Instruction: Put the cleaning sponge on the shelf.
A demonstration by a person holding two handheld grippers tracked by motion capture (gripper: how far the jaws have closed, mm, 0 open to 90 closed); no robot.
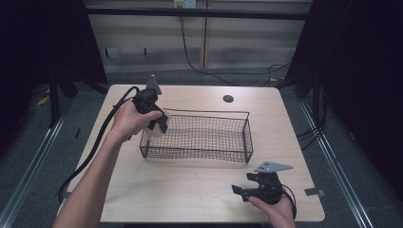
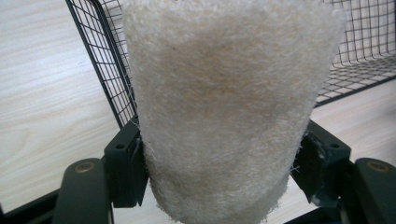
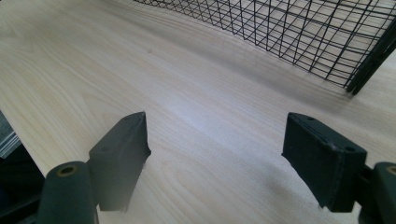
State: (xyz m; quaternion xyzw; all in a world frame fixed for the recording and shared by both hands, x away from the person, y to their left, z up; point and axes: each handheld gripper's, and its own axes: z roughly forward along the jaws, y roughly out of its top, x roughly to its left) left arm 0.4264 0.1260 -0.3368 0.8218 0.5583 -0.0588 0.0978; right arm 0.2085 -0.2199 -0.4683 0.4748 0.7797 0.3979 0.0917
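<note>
- Forearm and hand come in from the bottom left of the high view, stretched diagonally up the pale wooden table (image 1: 190, 190); the hand wraps the left gripper (image 1: 154, 124), which tilts down over the left end of the black wire basket (image 1: 204, 137). A cream loofah pad (image 1: 147, 133) shows just under its jaws, at the basket's left rim.
- At the bottom right of the same view, the other hand grasps the right gripper (image 1: 238, 190) low above the table's near edge, well apart from the basket, its jaws pointing left and spread.
- In the left gripper view, the left gripper (image 2: 219, 163) has its two black jaws pressed against either side of the loofah pad (image 2: 224, 102), pinching it near its lower end; the basket's mesh wall (image 2: 105, 60) stands just behind the pad.
- In the right gripper view, the right gripper (image 3: 219, 154) has its jaws wide apart over bare table (image 3: 187, 116), with nothing between them; the basket's corner (image 3: 327, 42) lies beyond, at the upper right.
</note>
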